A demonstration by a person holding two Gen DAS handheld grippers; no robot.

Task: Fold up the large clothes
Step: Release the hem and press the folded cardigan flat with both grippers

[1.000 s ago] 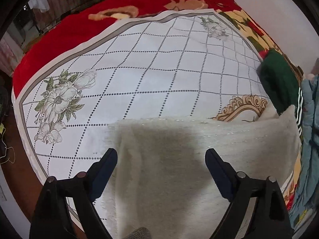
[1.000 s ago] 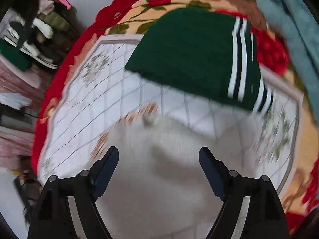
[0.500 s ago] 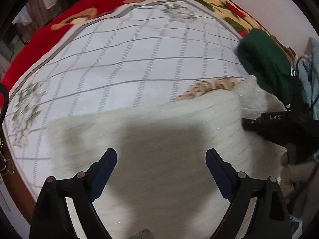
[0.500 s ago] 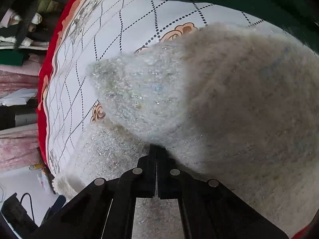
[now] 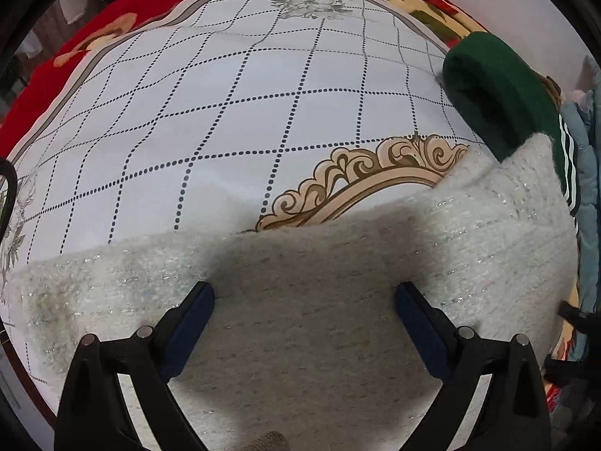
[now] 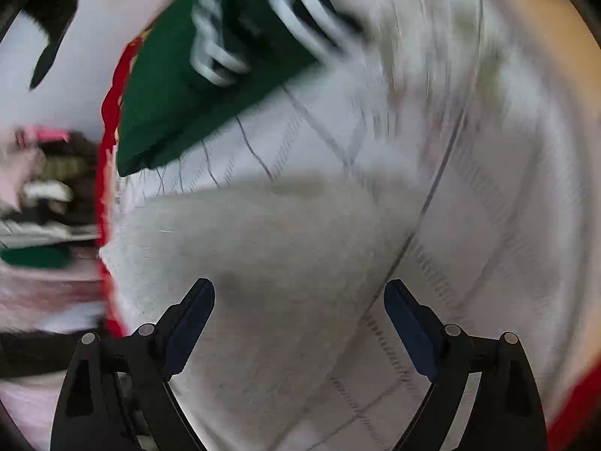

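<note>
A fuzzy cream-grey knit garment (image 5: 319, 300) lies flat on the white checked bed cover (image 5: 225, 112), its far right corner raised against a green garment. My left gripper (image 5: 304, 297) is open and empty, jaws wide apart just above the knit. In the blurred right wrist view the same knit (image 6: 263, 255) lies below my right gripper (image 6: 298, 297), which is open and empty.
A folded dark green garment with white stripes (image 5: 499, 94) lies at the right edge of the cover; it also shows in the right wrist view (image 6: 195, 86). A blue-grey garment (image 5: 586, 173) lies beyond it. A red floral blanket (image 5: 75, 45) borders the cover.
My right gripper has let go of the knit, opened and pulled back, swinging fast. The knit's right side now lies folded over. My left gripper stays open over the knit.
</note>
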